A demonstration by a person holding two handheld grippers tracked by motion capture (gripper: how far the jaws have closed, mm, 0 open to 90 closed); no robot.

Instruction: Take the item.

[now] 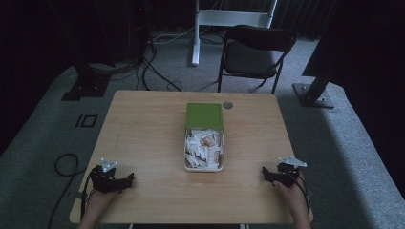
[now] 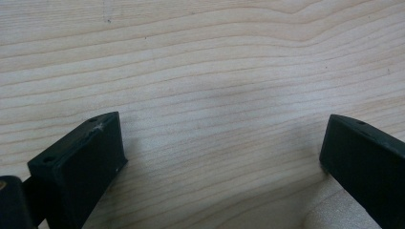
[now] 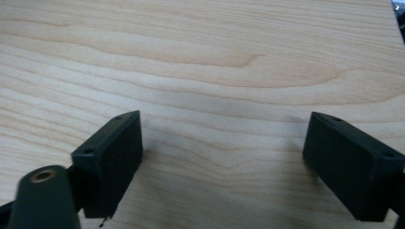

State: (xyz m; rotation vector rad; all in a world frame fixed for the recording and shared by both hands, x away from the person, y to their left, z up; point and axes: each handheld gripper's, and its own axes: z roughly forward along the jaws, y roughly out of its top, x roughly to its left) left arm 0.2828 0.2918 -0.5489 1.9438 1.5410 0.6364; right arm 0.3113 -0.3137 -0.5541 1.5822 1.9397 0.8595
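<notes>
A white box (image 1: 186,151) full of small white packets (image 1: 203,148) sits at the middle of the wooden table (image 1: 143,138), its green lid (image 1: 204,116) flipped open toward the far side. My left gripper (image 1: 125,180) rests near the table's front left corner, held by a hand. My right gripper (image 1: 265,172) rests near the front right corner. In the left gripper view the left gripper (image 2: 219,143) is open over bare wood. The right gripper (image 3: 222,143) is open too in the right gripper view, with nothing between the jaws.
A small round grey disc (image 1: 228,105) lies on the table beside the lid's far right corner. A black folding chair (image 1: 255,55) stands beyond the table. Cables (image 1: 64,164) trail on the carpet at the left. Dark stands (image 1: 315,90) flank the table.
</notes>
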